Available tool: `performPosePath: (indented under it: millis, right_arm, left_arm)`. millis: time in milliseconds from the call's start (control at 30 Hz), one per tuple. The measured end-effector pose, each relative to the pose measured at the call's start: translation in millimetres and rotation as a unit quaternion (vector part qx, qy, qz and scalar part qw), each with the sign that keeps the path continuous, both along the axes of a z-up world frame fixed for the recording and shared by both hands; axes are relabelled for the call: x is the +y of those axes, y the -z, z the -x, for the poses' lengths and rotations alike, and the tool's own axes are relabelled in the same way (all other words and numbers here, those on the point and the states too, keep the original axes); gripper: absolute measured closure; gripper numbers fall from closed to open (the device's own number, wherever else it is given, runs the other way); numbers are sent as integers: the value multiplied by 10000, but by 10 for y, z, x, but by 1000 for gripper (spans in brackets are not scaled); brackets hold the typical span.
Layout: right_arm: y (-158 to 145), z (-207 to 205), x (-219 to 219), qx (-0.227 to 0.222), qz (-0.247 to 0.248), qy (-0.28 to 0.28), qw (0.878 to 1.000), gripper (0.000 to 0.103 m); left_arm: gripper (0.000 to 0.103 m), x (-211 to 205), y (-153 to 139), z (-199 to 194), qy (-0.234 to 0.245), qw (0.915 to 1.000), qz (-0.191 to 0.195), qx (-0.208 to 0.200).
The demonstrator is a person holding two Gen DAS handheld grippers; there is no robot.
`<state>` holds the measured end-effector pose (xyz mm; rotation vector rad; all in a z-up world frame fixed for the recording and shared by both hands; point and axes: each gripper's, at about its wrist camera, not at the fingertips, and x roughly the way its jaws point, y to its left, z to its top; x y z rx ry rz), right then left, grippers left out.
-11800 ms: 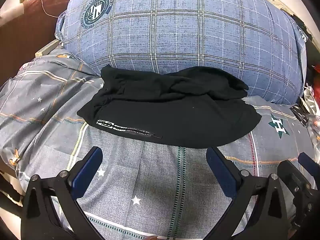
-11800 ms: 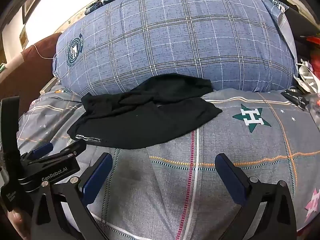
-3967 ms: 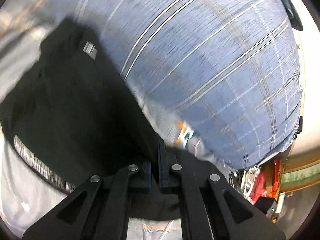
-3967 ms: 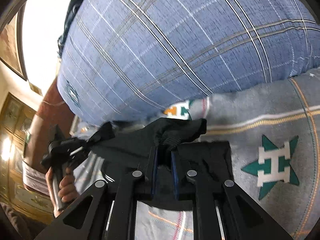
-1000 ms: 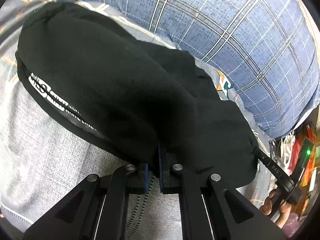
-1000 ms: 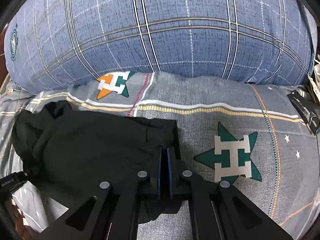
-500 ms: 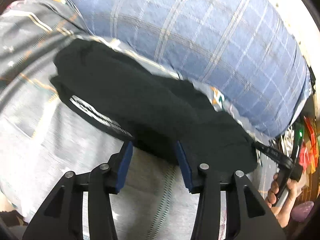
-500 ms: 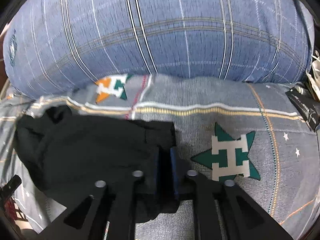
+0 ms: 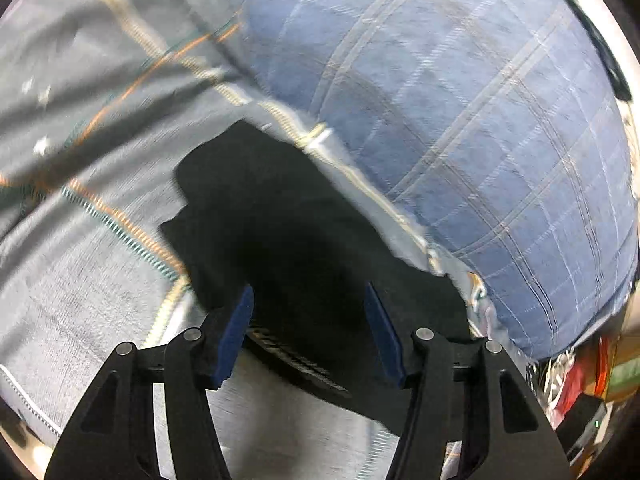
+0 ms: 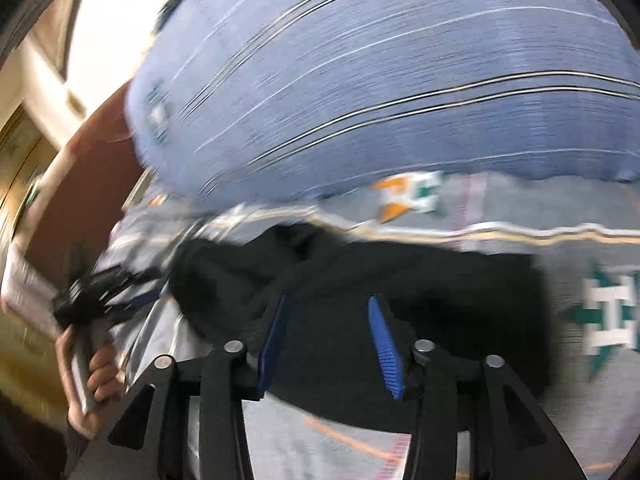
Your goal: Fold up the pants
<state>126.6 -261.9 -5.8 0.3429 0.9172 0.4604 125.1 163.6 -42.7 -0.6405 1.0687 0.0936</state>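
I have both grippers hanging over the pants [image 9: 288,240] — a black, folded bundle lying flat on the grey patterned sheet [image 9: 80,280], its far edge close to the big blue plaid pillow [image 9: 480,120].

From the left wrist, the left gripper [image 9: 307,300] has its jaws apart and opening. The blue pads [image 9: 236,332] stand on either side of the near part of the pants, but they do not press the cloth; the fabric simply lies below and beyond them. A strip of white print runs along the near hem, just under the gap. The picture is smeared by motion, so I cannot read the lettering.

From the right wrist, the right gripper [image 10: 326,300] is likewise parted and opening, with nothing pinched. The pants [image 10: 440,288] spread out beneath and ahead of its fingers, reaching right almost to a green star on the sheet [image 10: 520,204]. The pillow [image 10: 400,80] fills the top of the view — badly blurred. At the far left I see my left hand [image 10: 86,372] gripping the handle of the other tool, beside the left end of the pants.
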Motion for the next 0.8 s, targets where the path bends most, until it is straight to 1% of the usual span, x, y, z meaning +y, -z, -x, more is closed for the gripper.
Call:
performPosePath:
  millis: [33, 133, 200, 233, 267, 300, 367, 433, 467, 533, 567, 600, 633, 667, 700, 733, 800]
  right_arm:
    - [27, 17, 163, -35, 27, -230, 9997, 55]
    - [80, 105, 726, -163, 214, -964, 9950, 55]
    - [130, 149, 1035, -304, 497, -1294, 9899, 55]
    - [152, 182, 1179, -408, 681, -1424, 9866, 54]
    - [181, 201, 1357, -526, 924, -1567, 9819, 51]
    - [210, 224, 1455, -558, 1085, -1632, 9790, 48]
    - [296, 244, 1635, -584, 1428, -1742, 9726, 48]
    - [414, 269, 1772, -588, 1765, -1807, 9658, 48]
    - [474, 272, 1792, -567, 1825, -1874, 9635, 48]
    - [528, 319, 1780, -538, 1919, -1943, 9605, 50]
    - [549, 349, 1813, -604, 2099, -1886, 9575, 57]
    - [577, 336, 1824, -621, 2261, -1838, 9546, 64]
    - [590, 317, 1815, -616, 2365, -1813, 9526, 83]
    - [573, 320, 1822, -602, 2337, -1818, 9533, 91]
    - [547, 324, 1807, -624, 2295, -1797, 9545, 93]
    - [508, 331, 1795, -655, 2307, -1762, 9547, 97]
    - [454, 350, 1764, -663, 2202, -1755, 9573, 97]
  left_arm:
    - [47, 104, 96, 30, -199, 9996, 101, 162]
    - [47, 264, 214, 44, -273, 9981, 448, 319]
    - [47, 331, 198, 41, -370, 9979, 466, 259]
    - [47, 339, 176, 40, -379, 9982, 411, 232]
    - [47, 326, 162, 14, -332, 9986, 367, 200]
    - [47, 309, 164, -15, -293, 9988, 343, 185]
    - [47, 286, 215, -102, -231, 9987, 362, 259]
    - [47, 322, 297, -171, -251, 9976, 541, 363]
    - [47, 350, 325, -171, -295, 9969, 617, 401]
    - [47, 369, 348, -196, -347, 9961, 679, 448]
    - [49, 376, 351, -201, -372, 9960, 679, 438]
    - [56, 382, 347, -210, -413, 9962, 632, 425]
    - [65, 387, 347, -221, -474, 9964, 550, 433]
    - [69, 395, 354, -230, -520, 9963, 516, 445]
    - [78, 402, 367, -233, -544, 9960, 551, 449]
    - [89, 407, 374, -231, -573, 9957, 581, 443]
    - [98, 391, 341, -208, -592, 9962, 462, 447]
